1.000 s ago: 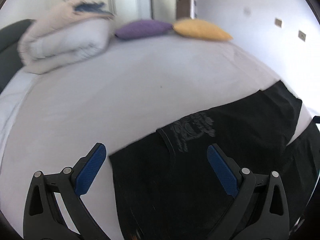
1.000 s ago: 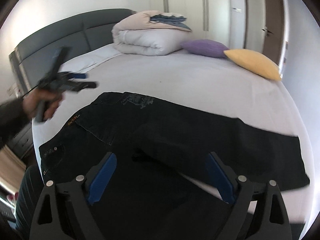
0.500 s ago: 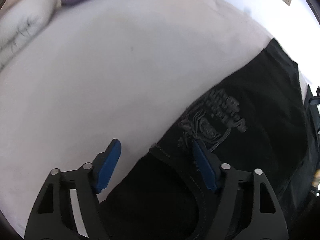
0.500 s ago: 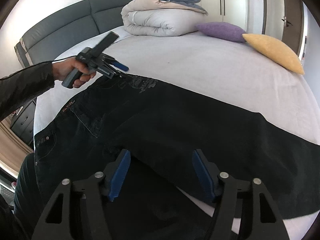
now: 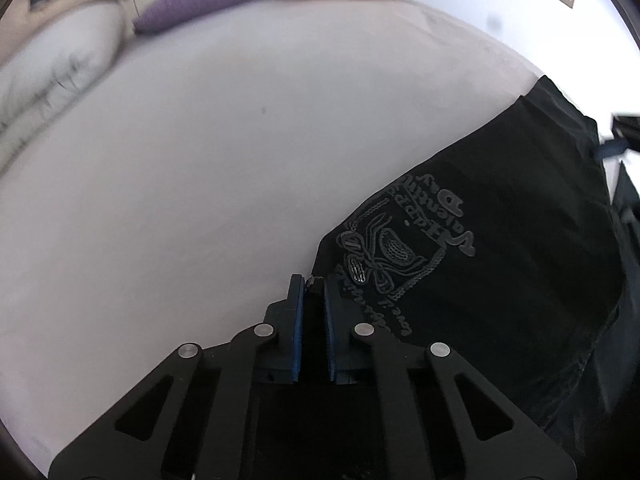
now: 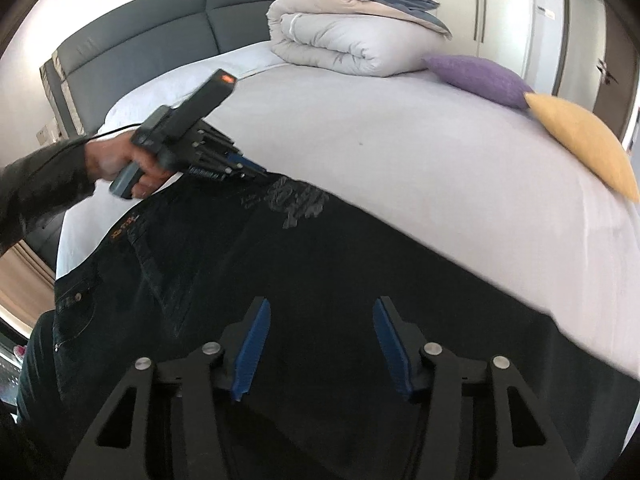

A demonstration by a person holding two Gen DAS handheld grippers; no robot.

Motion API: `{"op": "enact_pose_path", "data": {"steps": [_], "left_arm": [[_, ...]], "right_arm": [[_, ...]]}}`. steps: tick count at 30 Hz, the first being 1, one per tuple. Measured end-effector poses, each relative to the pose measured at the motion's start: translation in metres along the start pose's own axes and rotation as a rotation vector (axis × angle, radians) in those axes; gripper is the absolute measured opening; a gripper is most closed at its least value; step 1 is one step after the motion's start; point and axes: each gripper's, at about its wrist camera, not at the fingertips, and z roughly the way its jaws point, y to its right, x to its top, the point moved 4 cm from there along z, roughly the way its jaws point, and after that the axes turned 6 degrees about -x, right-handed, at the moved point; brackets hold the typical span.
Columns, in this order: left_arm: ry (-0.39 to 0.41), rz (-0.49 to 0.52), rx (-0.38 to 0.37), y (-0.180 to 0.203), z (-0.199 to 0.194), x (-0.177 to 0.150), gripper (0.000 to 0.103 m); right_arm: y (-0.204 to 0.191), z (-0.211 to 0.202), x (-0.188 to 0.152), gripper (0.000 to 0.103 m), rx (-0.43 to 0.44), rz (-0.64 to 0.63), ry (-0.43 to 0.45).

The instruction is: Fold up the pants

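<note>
Pants (image 6: 320,264), black, spread flat on the bed (image 6: 400,152), filling the lower half of the right wrist view and the lower right of the left wrist view. Not yet folded, judging by the legs running out toward the right edge; only the first grasp underway, every fold left to do.

Left gripper (image 5: 313,286) closed tight, pinching the fabric edge just beside the embroidered pocket design (image 5: 400,240), at the lower centre of its own frame. Right gripper (image 6: 320,332) about half open and closing, hovering over the dark cloth at lower centre, pads (image 6: 252,344) not seen pressing on anything.

Right wrist view alone gives the hand (image 6: 120,164) and sleeve at middle left, the grey headboard (image 6: 160,40), the folded duvet (image 6: 352,36) at upper centre. Left wrist view alone gives the stitched lettering up close. Purple cushion (image 6: 480,76) and yellow cushion (image 6: 580,140) present in both.
</note>
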Motion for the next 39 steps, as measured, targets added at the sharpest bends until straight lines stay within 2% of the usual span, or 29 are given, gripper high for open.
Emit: {"op": "enact_pose_path", "data": {"steps": [6, 11, 16, 17, 18, 19, 23, 25, 30, 34, 39], "left_arm": [[0.122, 0.058, 0.086, 0.033, -0.045, -0.027, 0.007], [0.197, 0.062, 0.107, 0.043, -0.079, -0.050, 0.007], [0.234, 0.070, 0.108, 0.061, -0.091, -0.050, 0.007], [0.239, 0.062, 0.103, 0.061, -0.093, -0.050, 0.007], [0.242, 0.056, 0.100, 0.062, -0.095, -0.052, 0.007], [0.248, 0.048, 0.095, 0.059, -0.101, -0.056, 0.007], [0.265, 0.047, 0.089, 0.064, -0.110, -0.063, 0.007], [0.274, 0.035, 0.084, 0.062, -0.114, -0.063, 0.007], [0.298, -0.005, 0.080, 0.065, -0.128, -0.068, 0.007], [0.313, -0.034, 0.069, 0.076, -0.147, -0.079, 0.007], [0.323, -0.072, 0.063, 0.091, -0.167, -0.104, 0.007]], "right_arm": [[0.002, 0.030, 0.042, 0.054, -0.065, -0.096, -0.013], [0.003, 0.060, 0.063, 0.055, -0.098, -0.162, -0.056], [0.002, 0.088, 0.069, 0.053, -0.139, -0.254, -0.118], [0.004, 0.092, 0.069, 0.050, -0.140, -0.253, -0.131], [0.007, 0.095, 0.069, 0.036, -0.131, -0.240, -0.151], [0.009, 0.098, 0.068, 0.028, -0.121, -0.225, -0.167], [0.011, 0.097, 0.068, 0.019, -0.117, -0.229, -0.170], [0.009, 0.093, 0.068, 0.007, -0.110, -0.217, -0.164], [-0.002, 0.072, 0.067, 0.004, -0.106, -0.128, -0.123], [-0.027, 0.055, 0.066, 0.004, -0.033, -0.026, -0.080], [-0.070, 0.033, 0.051, 0.004, 0.017, -0.016, -0.039]]}}
